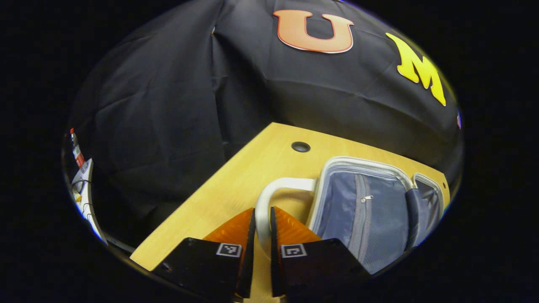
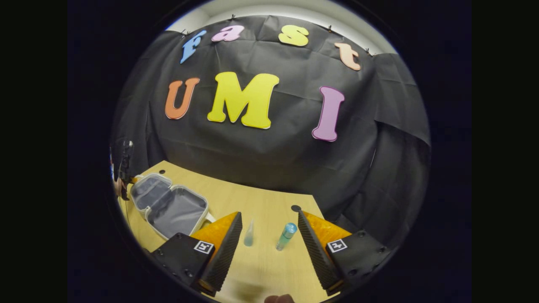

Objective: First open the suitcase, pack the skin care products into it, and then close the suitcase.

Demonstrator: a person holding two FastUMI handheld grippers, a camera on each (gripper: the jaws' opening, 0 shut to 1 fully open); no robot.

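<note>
Black cloth wall behind wooden table point(image 2: 261, 202). Suitcase point(image 2: 170, 206) lies open on table's left part, grey lining up (zip pocket seen in left gripper view). Left gripper point(image 1: 262, 235): fingers nearly together, clamped on suitcase's white handle point(image 1: 269, 191). Right gripper point(image 2: 269, 235): fingers spread wide, holding nothing. 2 small skin care bottles on table between them: clear bottle point(image 2: 249, 234), blue-capped bottle point(image 2: 286, 236).

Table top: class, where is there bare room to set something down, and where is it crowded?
Bare table lies behind the two bottles, toward the cable hole. The open suitcase and left gripper crowd the left end.
</note>
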